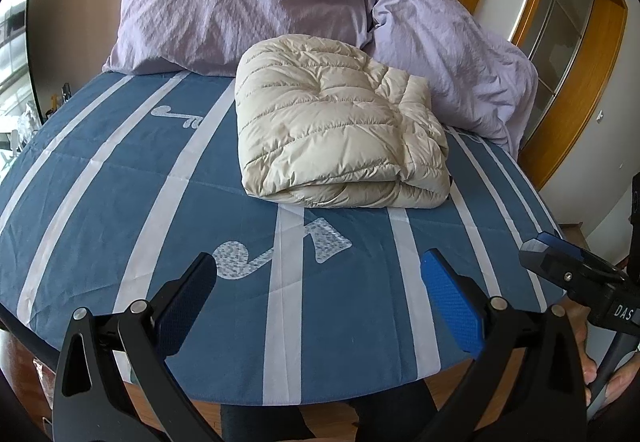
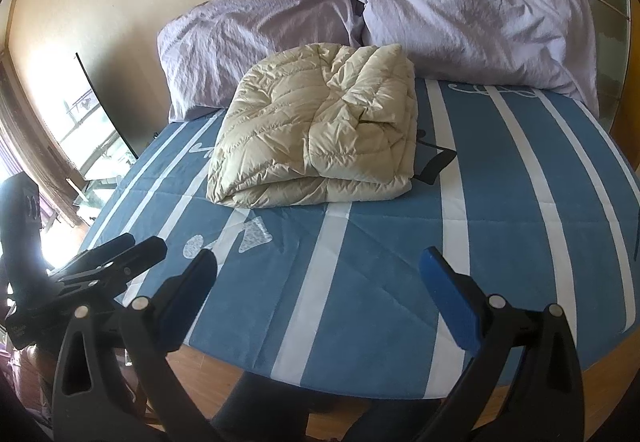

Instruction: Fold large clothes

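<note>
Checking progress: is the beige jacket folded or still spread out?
Folded. The jacket lies on the bed as a compact bundle with doubled layers at its near edge. Both grippers are open and clear of it.

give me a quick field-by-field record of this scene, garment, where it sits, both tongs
garment: cream puffer jacket, folded into a thick bundle
surface: blue bedspread with white stripes
position: jacket lies toward the head of the bed, just in front of two lilac pillows
left tongs: open, empty, near the foot edge of the bed
right tongs: open, empty, near the foot edge
contact: neither tongs touch the jacket
</note>
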The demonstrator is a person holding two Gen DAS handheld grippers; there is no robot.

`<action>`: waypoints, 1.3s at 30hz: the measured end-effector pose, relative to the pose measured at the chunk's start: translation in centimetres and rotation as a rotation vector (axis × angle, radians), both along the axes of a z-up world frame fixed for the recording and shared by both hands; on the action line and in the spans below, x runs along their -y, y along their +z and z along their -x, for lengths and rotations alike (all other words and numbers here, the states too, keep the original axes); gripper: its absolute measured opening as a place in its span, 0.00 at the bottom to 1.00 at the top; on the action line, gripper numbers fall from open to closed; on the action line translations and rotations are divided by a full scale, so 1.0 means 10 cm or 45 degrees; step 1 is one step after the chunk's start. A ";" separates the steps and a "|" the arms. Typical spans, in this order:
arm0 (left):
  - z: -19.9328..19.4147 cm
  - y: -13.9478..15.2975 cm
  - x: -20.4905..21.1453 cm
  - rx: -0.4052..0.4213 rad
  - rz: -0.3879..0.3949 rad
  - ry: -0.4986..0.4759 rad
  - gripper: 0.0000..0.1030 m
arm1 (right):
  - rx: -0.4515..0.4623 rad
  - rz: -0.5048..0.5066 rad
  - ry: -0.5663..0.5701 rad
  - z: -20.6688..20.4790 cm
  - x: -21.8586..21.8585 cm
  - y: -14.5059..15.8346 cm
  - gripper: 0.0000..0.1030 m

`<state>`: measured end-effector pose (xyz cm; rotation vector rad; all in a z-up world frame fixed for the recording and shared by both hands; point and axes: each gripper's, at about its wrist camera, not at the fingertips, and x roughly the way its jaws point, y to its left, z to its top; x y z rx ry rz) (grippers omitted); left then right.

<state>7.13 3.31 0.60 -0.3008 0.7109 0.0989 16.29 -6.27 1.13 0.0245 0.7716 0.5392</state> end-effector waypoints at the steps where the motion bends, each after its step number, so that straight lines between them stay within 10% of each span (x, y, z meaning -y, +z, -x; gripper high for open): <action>1: 0.00 0.01 0.00 0.002 0.000 0.000 0.99 | 0.001 -0.001 -0.002 0.00 -0.01 0.00 0.98; 39: -0.05 0.02 0.03 0.007 0.017 -0.012 0.99 | -0.007 -0.012 0.024 0.00 -0.07 0.04 0.98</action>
